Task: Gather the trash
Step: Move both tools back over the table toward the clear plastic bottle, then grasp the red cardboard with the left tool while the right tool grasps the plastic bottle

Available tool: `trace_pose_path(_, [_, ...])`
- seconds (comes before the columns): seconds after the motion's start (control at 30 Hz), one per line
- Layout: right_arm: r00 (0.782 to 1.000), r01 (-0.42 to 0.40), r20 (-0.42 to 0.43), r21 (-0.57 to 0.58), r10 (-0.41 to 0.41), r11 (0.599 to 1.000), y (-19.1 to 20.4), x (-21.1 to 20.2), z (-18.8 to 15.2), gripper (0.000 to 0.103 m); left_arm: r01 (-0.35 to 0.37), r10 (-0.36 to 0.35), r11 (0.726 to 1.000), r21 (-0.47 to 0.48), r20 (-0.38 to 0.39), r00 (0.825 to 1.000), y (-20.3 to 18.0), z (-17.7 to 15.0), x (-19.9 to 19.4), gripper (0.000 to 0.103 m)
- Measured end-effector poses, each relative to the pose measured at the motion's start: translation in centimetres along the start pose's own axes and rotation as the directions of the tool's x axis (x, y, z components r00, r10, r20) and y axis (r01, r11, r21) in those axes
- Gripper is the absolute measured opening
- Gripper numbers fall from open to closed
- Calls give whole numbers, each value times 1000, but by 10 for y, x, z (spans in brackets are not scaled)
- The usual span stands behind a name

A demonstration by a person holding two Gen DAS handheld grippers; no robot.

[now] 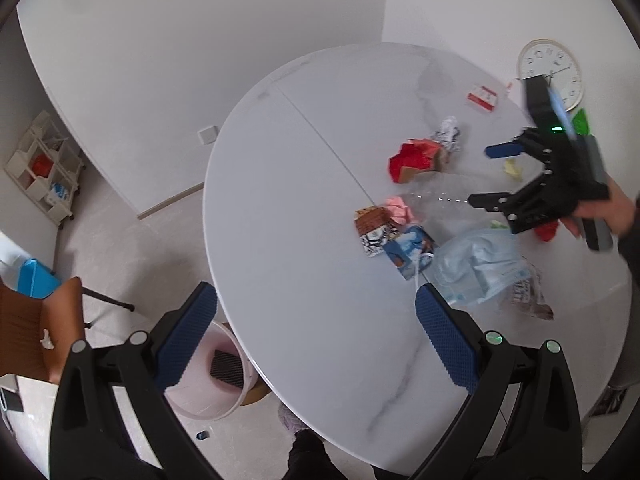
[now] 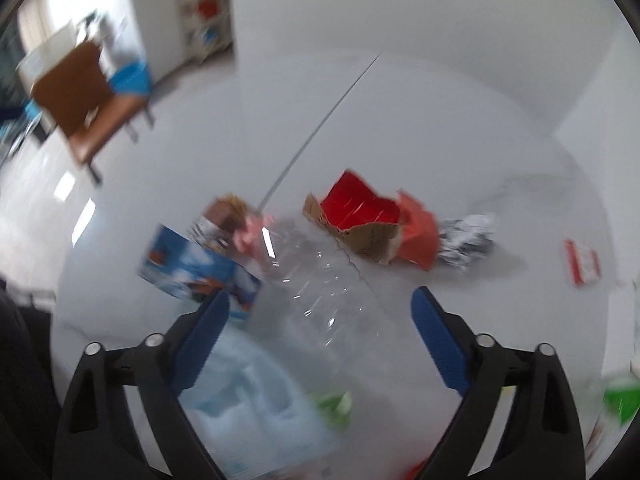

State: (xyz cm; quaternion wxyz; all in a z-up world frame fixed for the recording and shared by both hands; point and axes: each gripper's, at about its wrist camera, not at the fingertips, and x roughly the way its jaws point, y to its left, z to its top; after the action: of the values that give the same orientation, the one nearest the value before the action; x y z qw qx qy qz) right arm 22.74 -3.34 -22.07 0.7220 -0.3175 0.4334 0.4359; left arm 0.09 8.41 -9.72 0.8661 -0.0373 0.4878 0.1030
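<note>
No brand name reads clearly on any of the litter: the crumpled clear wrapper [image 1: 528,294] by the table edge carries dark print too small for us to make out, and the red-and-white packet [image 1: 483,97] shows only blurred marks. The wall clock [image 1: 551,74] has numerals we cannot read. We work over a round white marble-look table [image 1: 304,216] with a thin seam across it, in a room with white walls, a pale floor, a brown chair [image 1: 36,328], a white shelf unit [image 1: 44,168] and a pink bin [image 1: 218,376] on the floor just beside the table edge. The trash lies scattered on the right half of the table: a torn red cardboard box [image 1: 416,160] touching a crumpled black-and-white paper [image 1: 448,134], a pink paper wad [image 1: 398,208], a brown wrapper [image 1: 374,220], a blue printed carton [image 1: 410,250], a pale blue face mask [image 1: 476,268] and a clear plastic bottle [image 2: 320,280], lying on its side. Our left gripper [image 1: 316,336] hangs above the table's near edge, spread wide and empty. Our right gripper [image 2: 320,332] is also spread wide, the bottle lying between its fingers, though we cannot tell whether they touch it.
</note>
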Motion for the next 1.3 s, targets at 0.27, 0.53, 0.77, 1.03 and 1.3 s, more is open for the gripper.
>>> trace_pose_path(0.27, [982,-90,-177,-154,62,984,-3,54,7,75,-11,11,1000,21,-17,1000,-1,21,23,95])
trace_pose_path(0.53, [989,-121,-88,-17,119,993,-20,17,3,69,93,-90,976,195,-21,996,-22,60,65,95])
trace_pose_path(0.77, [969,-145,241,405,48,903,-56,-98,-56,69,199,-211,842,501,-32,977,-71,103,124,95])
trace_pose_path(1.03, [943,-148,313,699,-113,700,-46,-166,-142,70,253,-231,580,774,-141,963,-134,128,201,95])
trace_pose_path(1.3, [934,-188,321,813,-155,551,-31,-163,-174,70,325,-216,489,810,-249,944,-161,131,249,95])
